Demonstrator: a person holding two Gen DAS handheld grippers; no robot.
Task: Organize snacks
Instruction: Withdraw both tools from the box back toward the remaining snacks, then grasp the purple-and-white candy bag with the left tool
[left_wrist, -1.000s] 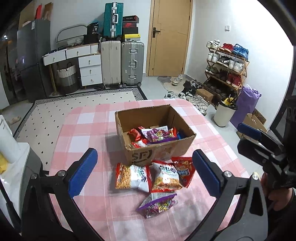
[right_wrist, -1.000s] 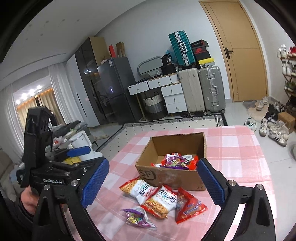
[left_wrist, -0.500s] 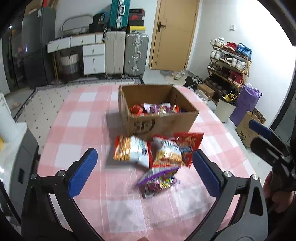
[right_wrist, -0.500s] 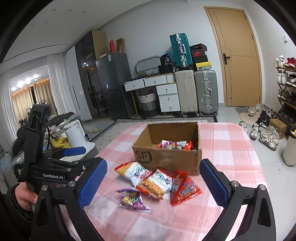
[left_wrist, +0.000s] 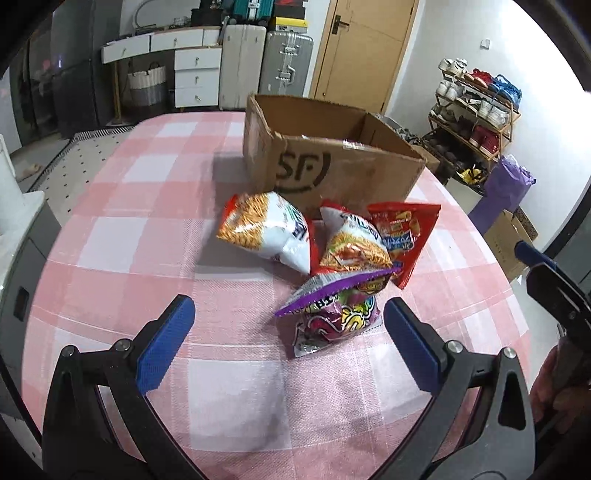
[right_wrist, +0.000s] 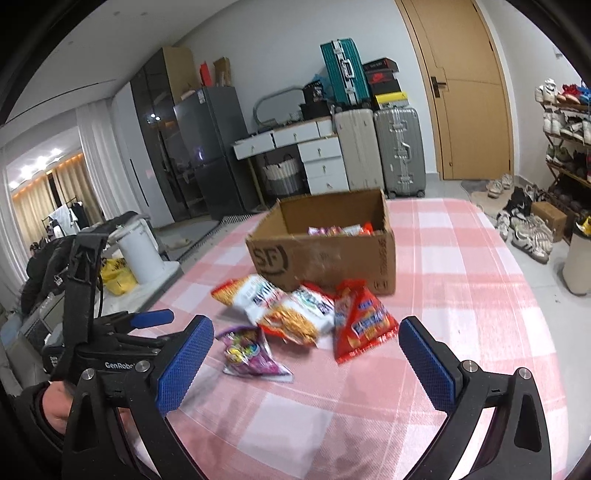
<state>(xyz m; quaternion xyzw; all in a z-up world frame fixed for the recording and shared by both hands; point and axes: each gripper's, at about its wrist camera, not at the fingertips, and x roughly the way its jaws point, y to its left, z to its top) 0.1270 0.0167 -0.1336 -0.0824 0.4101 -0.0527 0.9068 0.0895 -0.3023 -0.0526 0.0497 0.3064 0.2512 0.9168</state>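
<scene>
Both claws are gaping wide, holding nothing: left gripper (left_wrist: 288, 339), right gripper (right_wrist: 306, 354); the purple packet (left_wrist: 332, 314) is lying mid-table (left_wrist: 129, 236), before the box (left_wrist: 332, 162); light, crinkly, slippery; pinching its puffed middle looks safest.

Left wrist view: low over the table (left_wrist: 122, 236), tilted steeply down, close to the purple bag (left_wrist: 334, 314). Right wrist view: further right, shallower tilt, takes in the room behind. Both share the box (right_wrist: 325, 251), the four bags, the suitcases (right_wrist: 397, 147) and the door (left_wrist: 364, 48).
</scene>
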